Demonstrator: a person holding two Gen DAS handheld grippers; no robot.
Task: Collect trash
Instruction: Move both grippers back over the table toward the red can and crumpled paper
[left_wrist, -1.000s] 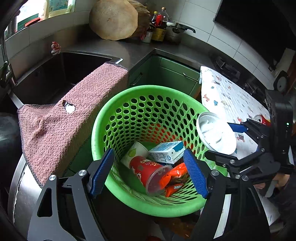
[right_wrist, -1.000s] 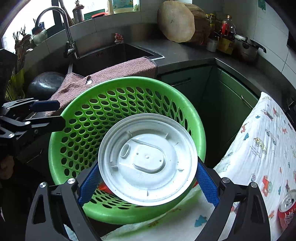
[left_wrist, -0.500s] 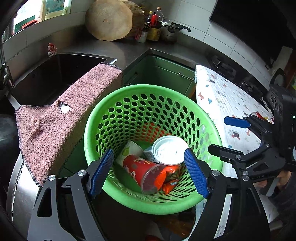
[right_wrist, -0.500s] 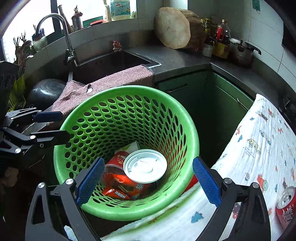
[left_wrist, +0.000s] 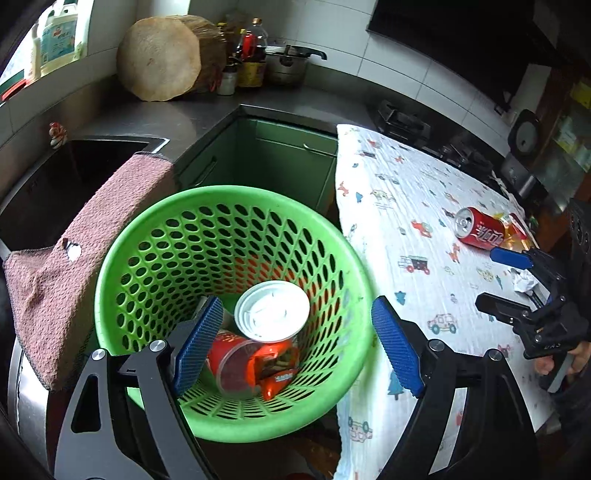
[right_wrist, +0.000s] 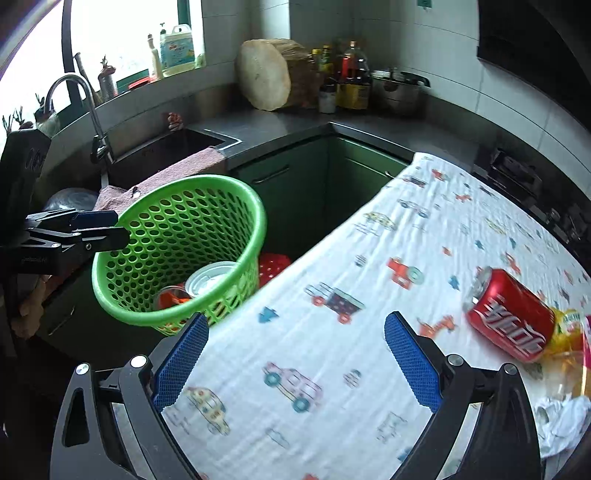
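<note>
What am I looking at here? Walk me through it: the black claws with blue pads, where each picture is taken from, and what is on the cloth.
No robot: a person holds two hand grippers, each with a camera looking along its fingers. The left gripper hovers open over the green basket, which holds a white lid, a red cup and wrappers. The right gripper, open and empty, looks over the patterned cloth, where a red can lies on its side beside a yellow wrapper and crumpled white paper.

bare cloth (right_wrist: 332, 350) before can (right_wrist: 509, 314), basket (right_wrist: 177, 236) mouth unobstructed
</note>
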